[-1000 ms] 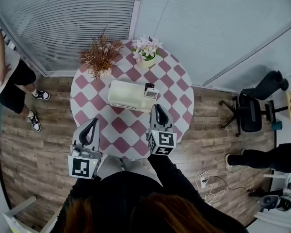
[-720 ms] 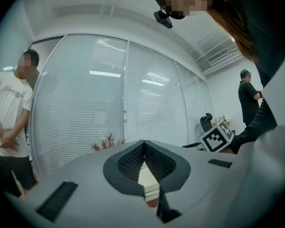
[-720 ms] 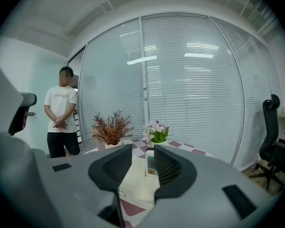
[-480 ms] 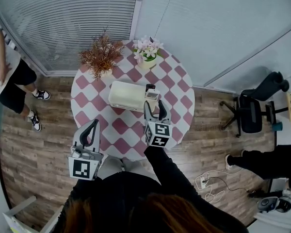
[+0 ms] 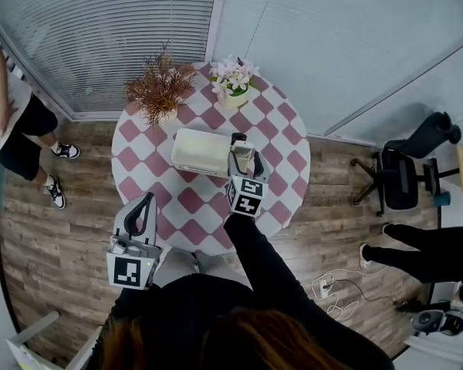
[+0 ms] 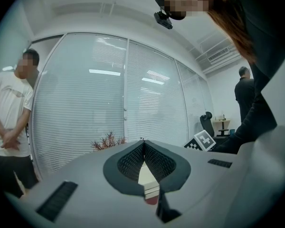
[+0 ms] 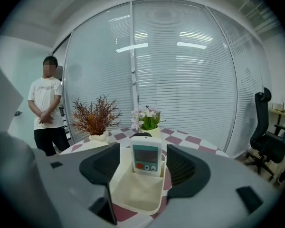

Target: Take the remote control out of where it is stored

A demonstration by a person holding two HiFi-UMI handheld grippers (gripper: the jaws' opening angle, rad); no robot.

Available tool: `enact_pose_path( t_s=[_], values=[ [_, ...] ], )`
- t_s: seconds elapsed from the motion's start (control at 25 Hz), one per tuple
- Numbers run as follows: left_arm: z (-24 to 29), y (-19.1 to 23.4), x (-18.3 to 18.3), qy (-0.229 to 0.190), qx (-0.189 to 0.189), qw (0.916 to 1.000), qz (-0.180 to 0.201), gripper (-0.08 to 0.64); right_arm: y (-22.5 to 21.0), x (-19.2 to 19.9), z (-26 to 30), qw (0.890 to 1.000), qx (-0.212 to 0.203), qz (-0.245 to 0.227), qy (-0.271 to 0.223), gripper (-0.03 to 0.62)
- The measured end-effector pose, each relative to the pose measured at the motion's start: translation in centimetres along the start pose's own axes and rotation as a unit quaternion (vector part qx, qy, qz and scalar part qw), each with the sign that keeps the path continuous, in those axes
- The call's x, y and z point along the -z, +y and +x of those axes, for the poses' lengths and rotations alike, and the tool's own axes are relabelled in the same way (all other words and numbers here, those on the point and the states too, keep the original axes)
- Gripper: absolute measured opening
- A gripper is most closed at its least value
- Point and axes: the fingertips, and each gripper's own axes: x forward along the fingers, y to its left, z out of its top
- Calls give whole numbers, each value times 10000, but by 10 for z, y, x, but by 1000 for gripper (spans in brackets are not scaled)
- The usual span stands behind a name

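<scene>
My right hand-held gripper has just been opening and is now released, its jaws wide on either side of the remote control without touching it. The remote stands upright in the storage box on the counter. My left hand-held gripper is clenched and empty, well apart from the box.

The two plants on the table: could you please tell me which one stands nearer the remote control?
The pink-flowered plant, almost directly behind the remote control; the reddish-brown twiggy plant stands farther off to its left.
</scene>
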Motion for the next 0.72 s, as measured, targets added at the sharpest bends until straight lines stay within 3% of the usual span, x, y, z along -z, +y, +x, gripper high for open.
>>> enact_pose_path(
  t_s=[0.72],
  values=[
    [-7,12,5,165,-92,9998,37,6,-7,-6,27,9990,390,106,-174,276]
  ],
)
